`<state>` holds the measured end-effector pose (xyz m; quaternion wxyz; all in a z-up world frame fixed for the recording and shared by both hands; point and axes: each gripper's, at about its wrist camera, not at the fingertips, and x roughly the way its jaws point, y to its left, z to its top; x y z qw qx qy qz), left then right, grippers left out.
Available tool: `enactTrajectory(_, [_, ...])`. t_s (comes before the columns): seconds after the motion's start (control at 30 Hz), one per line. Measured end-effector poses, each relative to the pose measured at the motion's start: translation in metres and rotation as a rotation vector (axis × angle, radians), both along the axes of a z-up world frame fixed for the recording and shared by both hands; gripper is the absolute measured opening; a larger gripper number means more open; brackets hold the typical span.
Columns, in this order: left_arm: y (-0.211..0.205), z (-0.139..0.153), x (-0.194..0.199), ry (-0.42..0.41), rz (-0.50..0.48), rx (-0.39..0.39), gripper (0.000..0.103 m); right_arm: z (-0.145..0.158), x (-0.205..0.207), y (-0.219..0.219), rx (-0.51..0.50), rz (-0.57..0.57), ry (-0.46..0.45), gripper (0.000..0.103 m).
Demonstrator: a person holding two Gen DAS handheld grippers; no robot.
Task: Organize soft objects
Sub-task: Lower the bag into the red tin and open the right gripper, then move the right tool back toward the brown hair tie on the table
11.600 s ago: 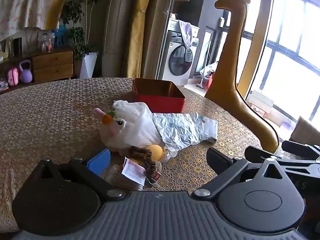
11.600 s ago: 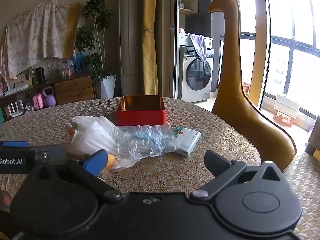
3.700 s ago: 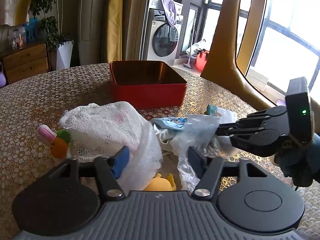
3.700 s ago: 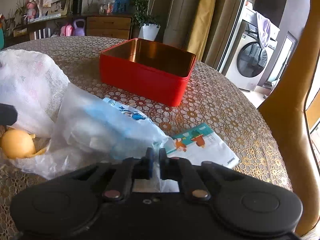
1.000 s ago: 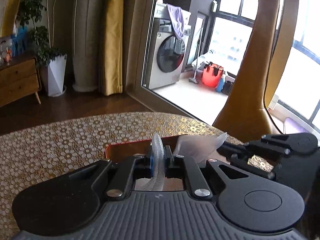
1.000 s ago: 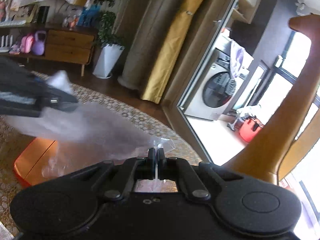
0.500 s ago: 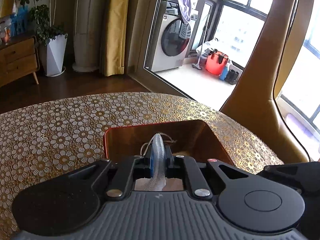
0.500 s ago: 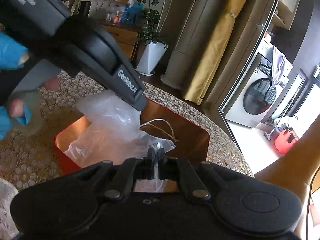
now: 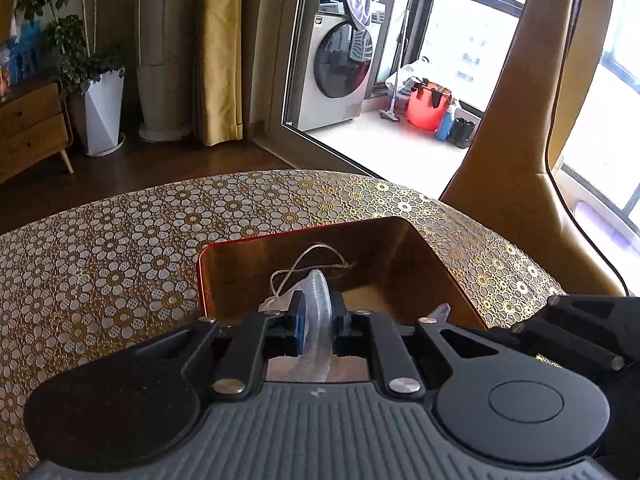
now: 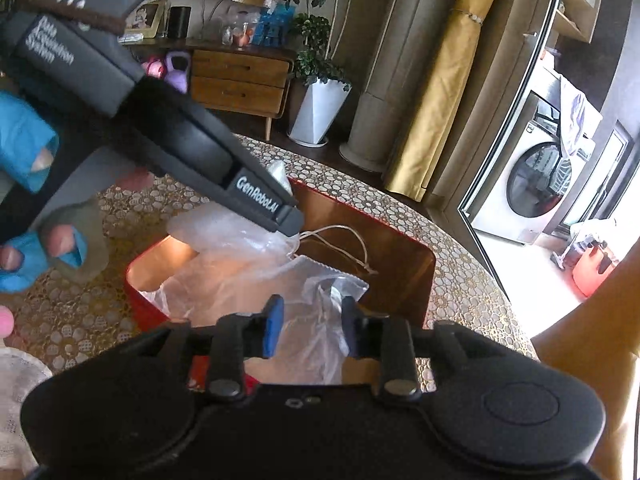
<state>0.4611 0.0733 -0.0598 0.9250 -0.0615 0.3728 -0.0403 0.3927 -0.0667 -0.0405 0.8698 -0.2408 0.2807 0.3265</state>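
While your left gripper (image 9: 316, 322) pinches the clear plastic bag (image 10: 256, 276) over the red tin (image 10: 404, 276), your right gripper (image 10: 308, 326) has just been opening, pads clear of the bag between them.

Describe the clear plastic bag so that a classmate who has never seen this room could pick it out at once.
Find the round table with the gold flower-patterned cloth; on it stands a red tin with a coppery inside. The clear plastic bag lies crumpled in that tin, one bunched edge pinched by the left gripper. Unlike the thin white string beside it, it is see-through and crinkled.
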Motion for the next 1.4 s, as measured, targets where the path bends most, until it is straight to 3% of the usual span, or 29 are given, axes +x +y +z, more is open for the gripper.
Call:
enactTrajectory(0.13, [-0.002,0.004,-0.002,-0.007,-0.007,0.003,0.022,0.007,-0.002,-0.009,0.026,-0.005,0.017,0.043])
enactTrajectory(0.27, [-0.003,0.01,-0.007,-0.03,-0.009,-0.002,0.069,0.015,-0.009,-0.018,0.038,-0.001,0.022,0.053])
enactTrajectory(0.47, [-0.007,0.027,-0.021,-0.062,-0.02,-0.008,0.07,0.029,-0.02,-0.033,0.067,-0.01,0.034,0.06])
enactTrajectory(0.57, [-0.009,0.038,-0.033,-0.07,-0.022,-0.002,0.075,0.037,-0.03,-0.041,0.085,-0.017,0.039,0.062])
enactTrajectory(1.23, [-0.031,0.091,-0.131,-0.128,-0.043,0.064,0.075,0.079,-0.106,-0.079,0.16,-0.076,0.044,0.076])
enactTrajectory(1.4, [-0.032,0.099,-0.159,-0.133,-0.037,0.049,0.076,0.089,-0.126,-0.084,0.186,-0.09,0.043,0.081])
